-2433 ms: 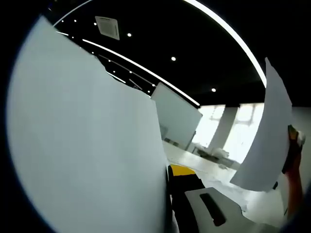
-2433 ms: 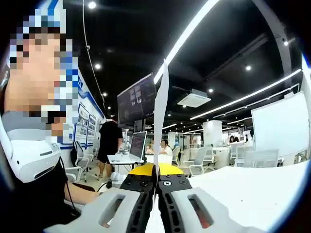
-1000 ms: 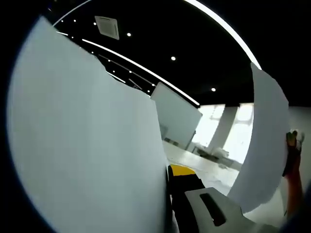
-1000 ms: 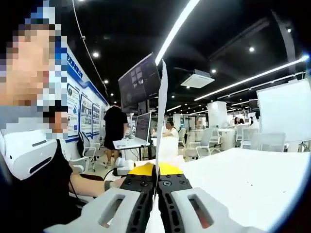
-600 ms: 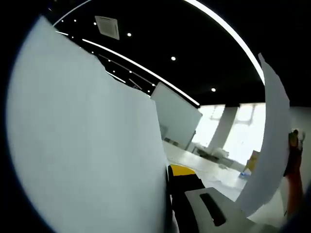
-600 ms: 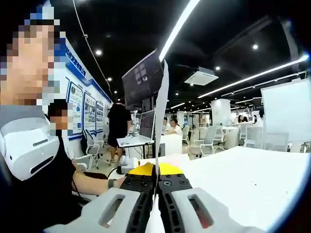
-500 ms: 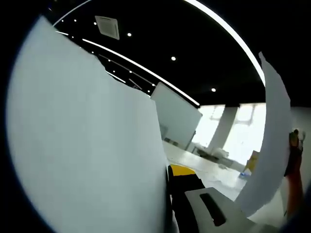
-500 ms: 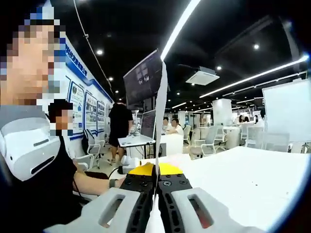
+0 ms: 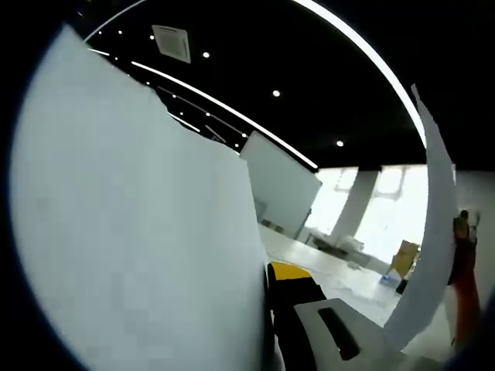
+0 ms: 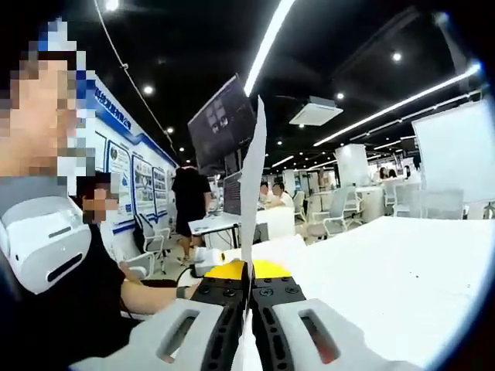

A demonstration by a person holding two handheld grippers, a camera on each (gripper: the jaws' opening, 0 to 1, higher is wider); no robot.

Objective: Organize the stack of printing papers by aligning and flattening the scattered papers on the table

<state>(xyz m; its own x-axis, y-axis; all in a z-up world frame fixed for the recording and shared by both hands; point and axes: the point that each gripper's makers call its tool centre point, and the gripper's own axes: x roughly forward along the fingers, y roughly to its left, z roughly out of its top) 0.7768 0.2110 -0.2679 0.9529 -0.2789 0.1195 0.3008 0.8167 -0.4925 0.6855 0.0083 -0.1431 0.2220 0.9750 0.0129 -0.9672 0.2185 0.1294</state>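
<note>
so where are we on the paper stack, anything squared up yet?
Done: nothing squared up in these views; no stack shows on the white table. In hand: both grippers are shut on paper held in the air. The left gripper grips a large sheet standing broadside to its camera; the right gripper grips a sheet seen edge-on. Left: lay both down, align, flatten.

Large white printing paper sheet point(image 9: 139, 224) upright, near left; second curved white sheet point(image 9: 428, 255) edge-on point(image 10: 253, 185), right.

Sheet point(image 10: 252, 185) upright btwn right gripper point(image 10: 249, 290) jaws; table point(image 10: 387, 270) behind, person point(image 10: 54, 263) left.
</note>
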